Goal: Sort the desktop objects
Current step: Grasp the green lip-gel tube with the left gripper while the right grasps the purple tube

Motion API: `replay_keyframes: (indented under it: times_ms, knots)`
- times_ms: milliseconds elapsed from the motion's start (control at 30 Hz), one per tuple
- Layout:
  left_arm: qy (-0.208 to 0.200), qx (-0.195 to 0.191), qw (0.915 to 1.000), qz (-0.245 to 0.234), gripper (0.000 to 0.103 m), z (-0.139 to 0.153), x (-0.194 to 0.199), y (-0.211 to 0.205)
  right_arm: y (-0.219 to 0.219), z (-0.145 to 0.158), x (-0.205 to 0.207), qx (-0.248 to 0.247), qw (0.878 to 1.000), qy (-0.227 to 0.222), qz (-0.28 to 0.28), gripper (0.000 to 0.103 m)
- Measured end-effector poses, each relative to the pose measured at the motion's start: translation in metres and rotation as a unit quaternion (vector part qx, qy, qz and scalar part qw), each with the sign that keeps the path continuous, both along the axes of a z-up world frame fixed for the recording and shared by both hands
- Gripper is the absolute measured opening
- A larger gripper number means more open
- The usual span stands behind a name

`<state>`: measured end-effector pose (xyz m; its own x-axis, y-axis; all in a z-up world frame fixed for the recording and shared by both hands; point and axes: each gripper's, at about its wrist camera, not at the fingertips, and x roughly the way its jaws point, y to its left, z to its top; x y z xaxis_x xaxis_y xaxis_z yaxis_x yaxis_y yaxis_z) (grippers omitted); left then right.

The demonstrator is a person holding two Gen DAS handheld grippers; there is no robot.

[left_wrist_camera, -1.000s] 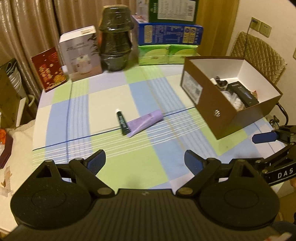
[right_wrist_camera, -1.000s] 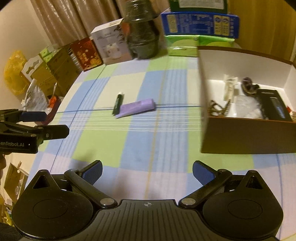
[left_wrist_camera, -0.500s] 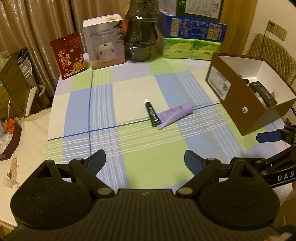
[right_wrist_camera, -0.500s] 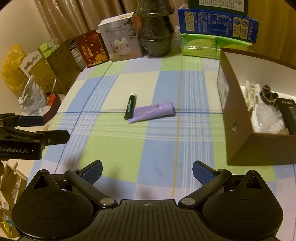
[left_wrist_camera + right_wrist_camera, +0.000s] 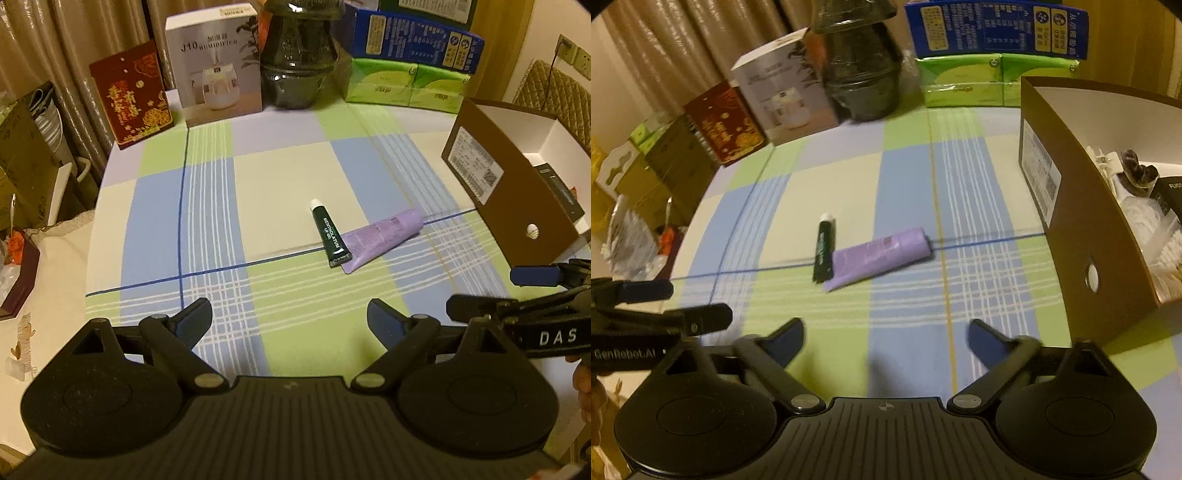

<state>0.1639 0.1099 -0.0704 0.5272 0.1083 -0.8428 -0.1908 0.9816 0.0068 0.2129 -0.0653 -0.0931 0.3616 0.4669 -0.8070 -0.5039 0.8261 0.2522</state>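
Left tongs [image 5: 288, 314]: jaws wide apart, nothing between them, over the near part of the worktop, pointing down at it.
Right tongs [image 5: 886, 336]: jaws closing, far apart, nothing between them, above the cloth, short of the tubes; view is motion-blurred.
Worktop [image 5: 207, 206]: round, covered by a check cloth in blue, green and cream.
Green tube [image 5: 330, 234]: dark, white cap, lies flat near the middle of the cloth, cap pointing away, tail end touching the purple tube.
Purple tube [image 5: 384, 238]: lies flat just right of the green tube, slanted, flat end nearest the tongs.
Brown box [image 5: 1108, 229]: open top, white inside, at the right edge of the worktop, well apart from the tubes; barcode label on its end wall.
Box contents: a black case [image 5: 1167, 195], a dark hair clip [image 5: 1137, 173], clear plastic and white bits; details too small to tell.
Back row: red card box [image 5: 133, 94], white humidifier box [image 5: 216, 62], dark wrapped pot [image 5: 299, 59], green packs [image 5: 406, 86] with a blue box [image 5: 417, 38] on top.
Tongs vs tubes: both apart, no contact.
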Motion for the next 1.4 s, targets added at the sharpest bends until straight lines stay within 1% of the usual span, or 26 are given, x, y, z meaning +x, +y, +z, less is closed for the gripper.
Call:
replay_keyframes:
  times_ms: [133, 233, 300, 400, 500, 700, 767, 867, 967, 1033, 1067, 1167, 1333, 1400]
  knots:
    - [0.010, -0.002, 0.9999, -0.004, 0.088, -0.013, 0.017, 0.005, 0.006, -0.008, 0.018, 0.013, 0.999, 0.012, -0.027, 0.080]
    - [0.015, -0.003, 0.9998, -0.009, 0.087, -0.022, 0.031, 0.009, 0.012, -0.013, 0.028, 0.021, 0.999, 0.021, -0.046, 0.071]
    - [0.015, -0.007, 0.9997, -0.016, 0.086, -0.027, 0.041, 0.012, 0.015, -0.018, 0.035, 0.026, 0.998, 0.028, -0.059, 0.061]
    - [0.019, -0.011, 0.9994, -0.026, 0.085, -0.036, 0.057, 0.013, 0.018, -0.026, 0.045, 0.039, 0.995, 0.042, -0.081, 0.055]
    - [0.022, -0.014, 0.9990, -0.036, 0.082, -0.045, 0.072, 0.013, 0.018, -0.030, 0.053, 0.040, 0.993, 0.046, -0.100, 0.052]
    - [0.030, -0.023, 0.9984, -0.043, 0.077, -0.062, 0.098, 0.016, 0.021, -0.037, 0.066, 0.058, 0.989, 0.066, -0.118, 0.052]
    - [0.032, -0.025, 0.9981, -0.046, 0.067, -0.065, 0.104, 0.017, 0.025, -0.040, 0.068, 0.061, 0.988, 0.072, -0.122, 0.052]
    - [0.034, -0.027, 0.9978, -0.050, 0.060, -0.070, 0.111, 0.019, 0.030, -0.044, 0.070, 0.061, 0.987, 0.073, -0.131, 0.050]
    - [0.036, -0.027, 0.9976, -0.052, 0.056, -0.074, 0.117, 0.020, 0.037, -0.048, 0.073, 0.049, 0.988, 0.068, -0.132, 0.040]
    - [0.037, -0.031, 0.9973, -0.054, 0.055, -0.077, 0.121, 0.021, 0.041, -0.049, 0.075, 0.046, 0.989, 0.064, -0.128, 0.040]
    - [0.037, -0.031, 0.9973, -0.056, 0.052, -0.077, 0.122, 0.021, 0.043, -0.049, 0.075, 0.044, 0.990, 0.059, -0.123, 0.040]
    - [0.038, -0.029, 0.9970, -0.061, 0.043, -0.080, 0.126, 0.021, 0.051, -0.045, 0.074, 0.023, 0.995, 0.022, -0.099, 0.039]
    - [0.035, -0.014, 0.9968, -0.071, 0.037, -0.083, 0.129, 0.021, 0.067, -0.044, 0.078, -0.014, 0.998, -0.021, -0.056, 0.037]
    - [0.033, -0.009, 0.9968, -0.073, 0.036, -0.084, 0.131, 0.021, 0.074, -0.048, 0.080, -0.035, 0.998, -0.034, -0.033, 0.034]
